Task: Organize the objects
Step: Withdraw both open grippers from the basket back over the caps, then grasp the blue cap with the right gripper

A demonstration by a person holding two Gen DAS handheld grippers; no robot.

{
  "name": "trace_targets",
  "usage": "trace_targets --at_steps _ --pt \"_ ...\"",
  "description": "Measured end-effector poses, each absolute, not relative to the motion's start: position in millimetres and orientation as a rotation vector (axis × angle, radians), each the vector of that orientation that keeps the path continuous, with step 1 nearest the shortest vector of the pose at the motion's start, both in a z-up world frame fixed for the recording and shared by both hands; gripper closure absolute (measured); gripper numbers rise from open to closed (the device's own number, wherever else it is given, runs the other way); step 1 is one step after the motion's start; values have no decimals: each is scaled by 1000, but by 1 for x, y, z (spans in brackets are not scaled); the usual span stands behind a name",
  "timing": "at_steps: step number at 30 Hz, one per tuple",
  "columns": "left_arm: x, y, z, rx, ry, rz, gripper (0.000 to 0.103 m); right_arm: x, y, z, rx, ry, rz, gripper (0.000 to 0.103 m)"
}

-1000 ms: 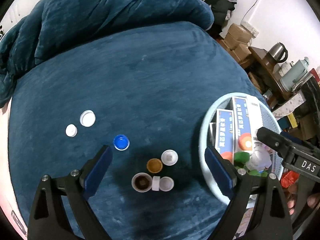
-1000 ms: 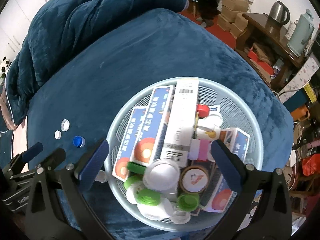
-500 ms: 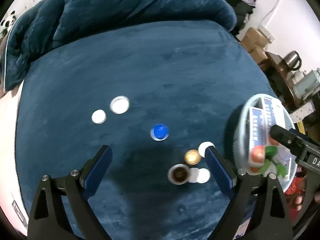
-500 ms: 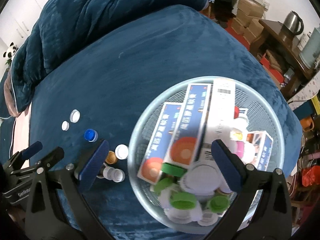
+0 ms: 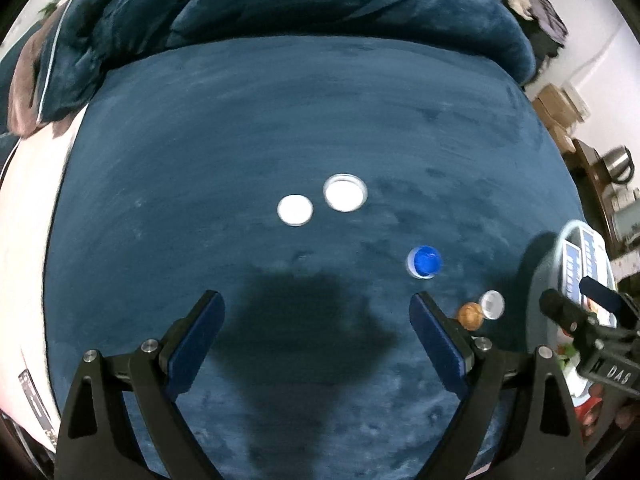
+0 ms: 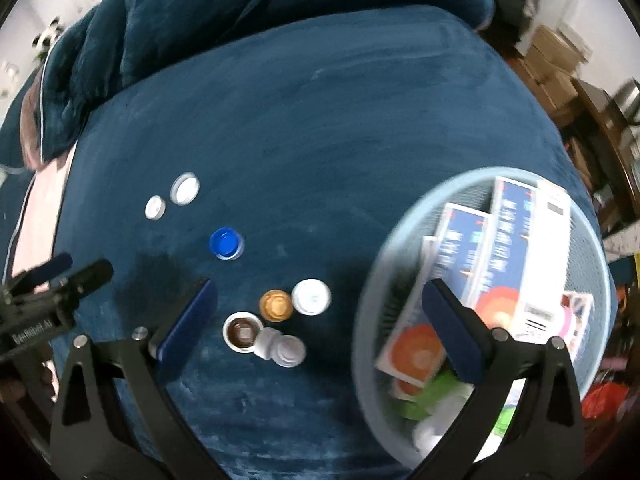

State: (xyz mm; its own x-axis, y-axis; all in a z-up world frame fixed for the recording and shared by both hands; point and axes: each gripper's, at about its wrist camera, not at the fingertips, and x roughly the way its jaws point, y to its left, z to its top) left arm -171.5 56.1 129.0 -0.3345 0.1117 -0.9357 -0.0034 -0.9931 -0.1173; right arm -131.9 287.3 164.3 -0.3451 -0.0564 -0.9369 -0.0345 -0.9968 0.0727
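Both grippers hang over a bed spread with a dark blue plush blanket (image 5: 304, 120), and neither holds anything. The left gripper (image 5: 316, 332) has its jaws wide apart over bare blanket, casting a dark shadow beneath. The right gripper (image 6: 320, 320) is likewise spread wide, its left finger above the blanket and its right finger above the basket (image 6: 384, 248).

That basket — pale blue mesh, round — sits at the right of the bed. Inside it lie several long blue-and-white boxes (image 6: 504, 240) with orange circles on them, plus green and white lids near its near rim, too blurred to tell apart.

Scattered caps lie on the blanket to the left of the basket. Farthest left are two white caps side by side, a small white cap (image 5: 295, 210) and a larger white cap (image 5: 345, 192) just beside it, not touching. Nearer and to the right sits a blue cap (image 6: 226, 243), well apart from both. Nearer still, between the right gripper's fingers, is a tight cluster: a gold cap (image 6: 275, 305) touching a white round cap (image 6: 311, 297), then a brown-centred open cap (image 6: 243, 332) with a small white bottle (image 6: 280, 349) lying on its side against it.

A heaped blue duvet (image 6: 240, 8) fills the far side of the bed.
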Motion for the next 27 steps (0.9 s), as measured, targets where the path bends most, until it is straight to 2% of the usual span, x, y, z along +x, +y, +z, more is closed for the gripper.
trace_targets --at_steps 10,20,21,22,24,27 --pt "-181 15 108 -1855 -238 2514 9 -155 240 135 1810 -22 -2446 0" --pt "-186 2 99 -1896 -304 2490 9 -181 231 103 1849 -188 -2374 2" --pt "-186 2 98 -1896 -306 2489 8 -183 231 102 1847 -184 -2379 6" --pt "-186 2 98 -1894 -306 2489 8 -185 229 101 1850 -172 -2384 18" --pt "-187 2 98 -1895 -308 2488 8 -188 227 95 1867 -156 -2374 32" --pt "-186 2 97 -1897 -310 2485 8 -192 225 87 1902 -138 -2352 34"
